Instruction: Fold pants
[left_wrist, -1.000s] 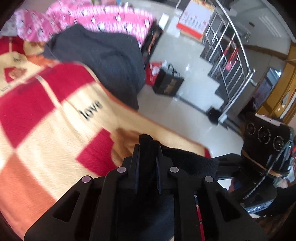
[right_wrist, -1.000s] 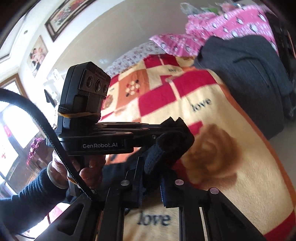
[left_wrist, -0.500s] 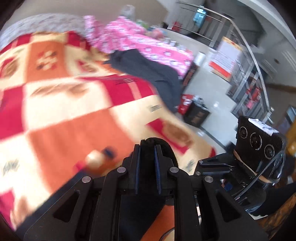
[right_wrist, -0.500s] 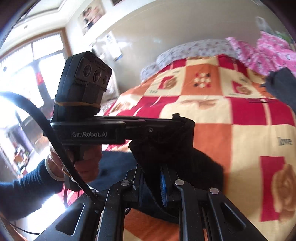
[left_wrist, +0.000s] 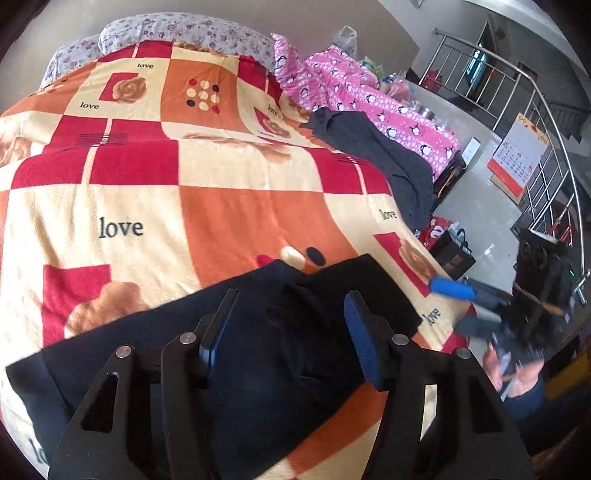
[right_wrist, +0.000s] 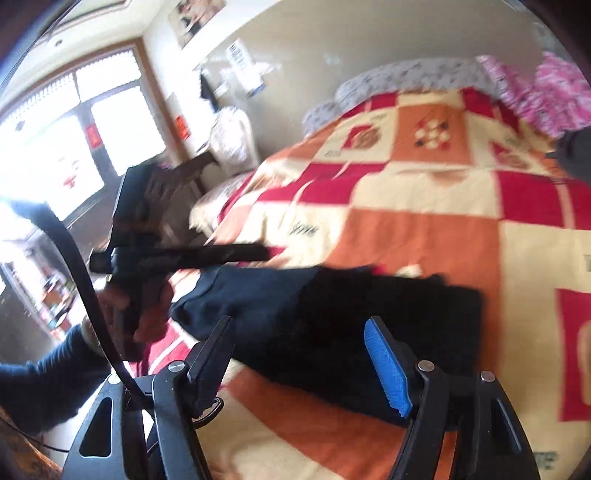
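We are releasing: left claw (left_wrist: 291, 314) and right claw (right_wrist: 299, 347) just opening, nothing gripped; dark pants (left_wrist: 258, 350) lying folded beneath on blanket (left_wrist: 221, 206); further folds possibly remaining.

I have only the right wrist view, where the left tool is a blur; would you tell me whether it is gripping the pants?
Observer: No. In the left wrist view the left tool stands open over the dark pants. Its jaws have just been opening, and the cloth lies flat below them, not pinched.
Operator: Thank you. Is there anything on the floor past the far side of the bed?
Observer: Yes, a black bag stands on the floor right beside the bed's edge.
Operator: And what is behind that bag?
Observer: A metal stair railing runs along the far side of the room.
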